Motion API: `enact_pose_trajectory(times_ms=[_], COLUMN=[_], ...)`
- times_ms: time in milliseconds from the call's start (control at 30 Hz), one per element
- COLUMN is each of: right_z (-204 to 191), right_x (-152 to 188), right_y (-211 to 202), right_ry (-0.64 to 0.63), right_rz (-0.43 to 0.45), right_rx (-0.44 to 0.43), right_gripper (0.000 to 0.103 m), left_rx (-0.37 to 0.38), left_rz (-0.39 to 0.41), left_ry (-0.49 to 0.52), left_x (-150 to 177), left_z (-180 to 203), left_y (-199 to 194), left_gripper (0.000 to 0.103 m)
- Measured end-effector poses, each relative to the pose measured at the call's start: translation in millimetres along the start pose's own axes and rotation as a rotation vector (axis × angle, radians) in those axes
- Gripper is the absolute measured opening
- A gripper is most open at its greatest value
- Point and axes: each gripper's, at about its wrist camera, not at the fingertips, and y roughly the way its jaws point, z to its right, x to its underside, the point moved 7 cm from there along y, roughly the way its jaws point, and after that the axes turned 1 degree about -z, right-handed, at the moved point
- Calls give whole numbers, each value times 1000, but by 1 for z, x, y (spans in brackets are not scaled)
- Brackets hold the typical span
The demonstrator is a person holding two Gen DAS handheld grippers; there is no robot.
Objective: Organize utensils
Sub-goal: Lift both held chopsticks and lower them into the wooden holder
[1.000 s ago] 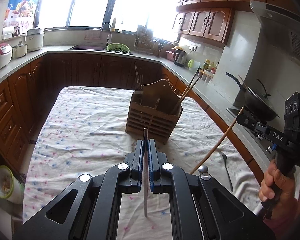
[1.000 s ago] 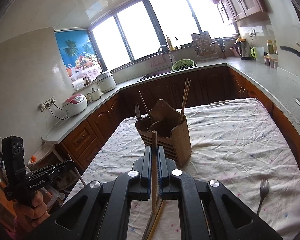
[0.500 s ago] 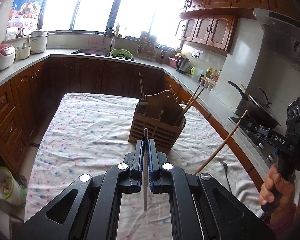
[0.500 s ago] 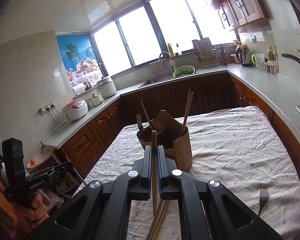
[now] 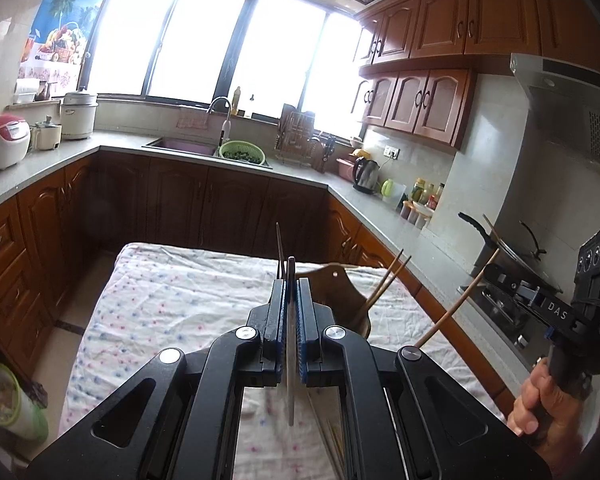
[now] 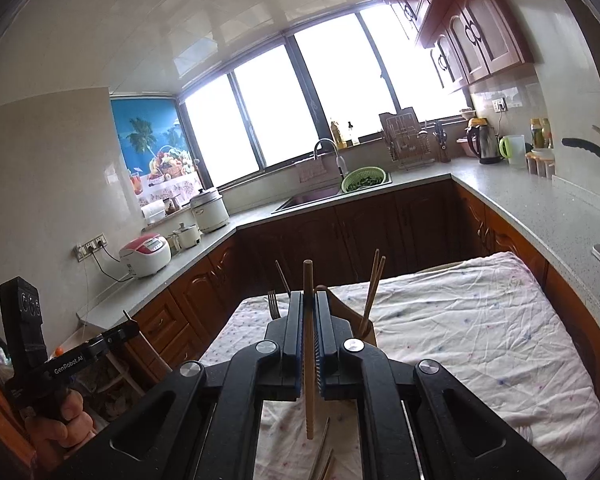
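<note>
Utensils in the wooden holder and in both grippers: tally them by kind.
Wooden chopsticks: 3, two in the holder, one in the right gripper
Forks: 1
Thin grey sticks: 2, one in the holder, one in the left gripper
Total: 6

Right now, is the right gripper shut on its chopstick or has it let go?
Shut on it. The right gripper clamps the wooden chopstick between its blue pads, upright, its lower end hanging above the tablecloth.

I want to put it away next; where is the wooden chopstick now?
In the right wrist view the wooden chopstick stands upright, clamped in the right gripper, above the cloth-covered table, just before the wooden utensil holder.
</note>
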Motion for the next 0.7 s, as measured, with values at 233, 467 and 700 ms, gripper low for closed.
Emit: enact_pose_trajectory(times_ms=[233,467,700], right_z=[2,10,18], right_x=[-38,-62,-50], right_y=[13,31,54], right_ry=[-2,-9,-36], right_rz=[84,131,123], right_rx=[9,36,77], right_gripper=[5,5,5], left_rx=[0,-7,-46], left_rz=[86,145,100], left_ry=[9,-22,-85], left_x=[-51,-83,-69], left_z=[7,6,-7], left_y=[18,55,112], left_gripper=[4,4,4])
